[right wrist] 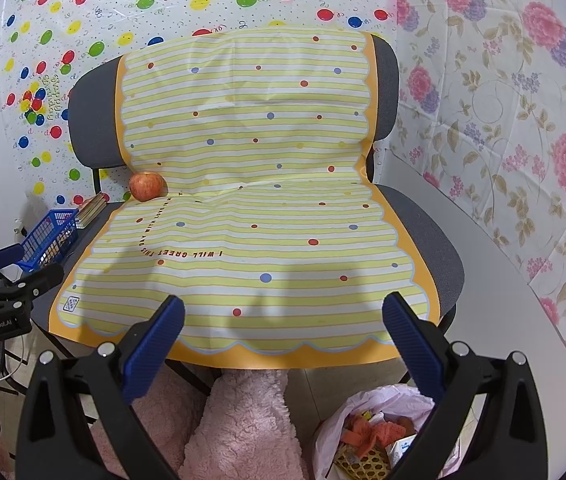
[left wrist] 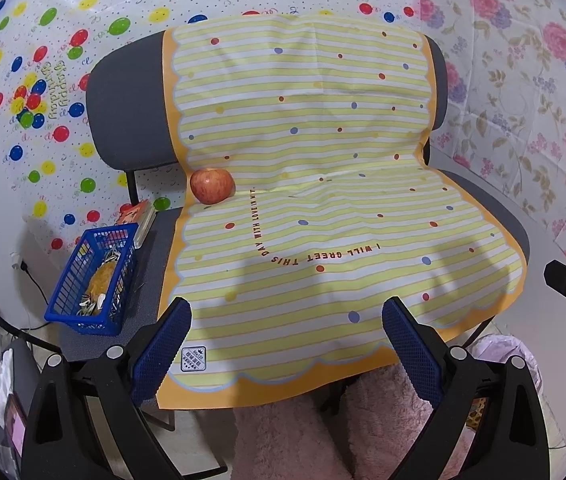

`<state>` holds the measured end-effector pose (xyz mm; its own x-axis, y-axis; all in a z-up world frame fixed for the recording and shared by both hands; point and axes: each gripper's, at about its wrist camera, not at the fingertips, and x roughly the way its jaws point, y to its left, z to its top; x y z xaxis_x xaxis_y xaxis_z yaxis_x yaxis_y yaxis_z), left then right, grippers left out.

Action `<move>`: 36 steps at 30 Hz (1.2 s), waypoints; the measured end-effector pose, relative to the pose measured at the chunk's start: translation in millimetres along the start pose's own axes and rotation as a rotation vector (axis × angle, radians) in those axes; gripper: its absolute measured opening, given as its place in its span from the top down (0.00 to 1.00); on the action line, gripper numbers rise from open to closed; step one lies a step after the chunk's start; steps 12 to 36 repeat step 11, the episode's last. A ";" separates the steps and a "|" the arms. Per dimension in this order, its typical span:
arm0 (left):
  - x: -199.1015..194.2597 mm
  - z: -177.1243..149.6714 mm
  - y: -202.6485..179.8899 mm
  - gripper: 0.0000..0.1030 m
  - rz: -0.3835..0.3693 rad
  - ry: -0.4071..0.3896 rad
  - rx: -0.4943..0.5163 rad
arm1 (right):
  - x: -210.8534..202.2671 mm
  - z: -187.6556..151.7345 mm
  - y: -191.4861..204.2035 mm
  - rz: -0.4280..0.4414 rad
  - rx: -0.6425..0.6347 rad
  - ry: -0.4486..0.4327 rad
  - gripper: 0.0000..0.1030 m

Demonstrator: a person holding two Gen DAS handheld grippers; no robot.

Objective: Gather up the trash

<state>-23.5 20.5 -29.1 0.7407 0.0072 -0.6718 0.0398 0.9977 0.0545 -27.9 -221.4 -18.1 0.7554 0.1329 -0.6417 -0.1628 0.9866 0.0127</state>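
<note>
Yellow-striped cloth (left wrist: 315, 208) looks bare; both tongs (left wrist: 287, 344) (right wrist: 283, 336) gape wide, empty. Apple (left wrist: 211, 185) at ten o'clock could roll off if the cloth's tugged.

Both wrist views look forward and slightly down from in front of the chair (left wrist: 123, 92), near its front edge. The left view sits further left, taking in the blue basket (left wrist: 91, 280) closely; the right view sits further right, above the trash bag (right wrist: 367, 432). Both share the striped cloth (left wrist: 303, 160) and apple (left wrist: 211, 186).
</note>
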 end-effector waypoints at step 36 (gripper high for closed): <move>99.3 22.2 31.3 0.07 0.020 0.105 -0.043 | 71.6 19.0 -20.6 -0.006 -0.033 0.035 0.06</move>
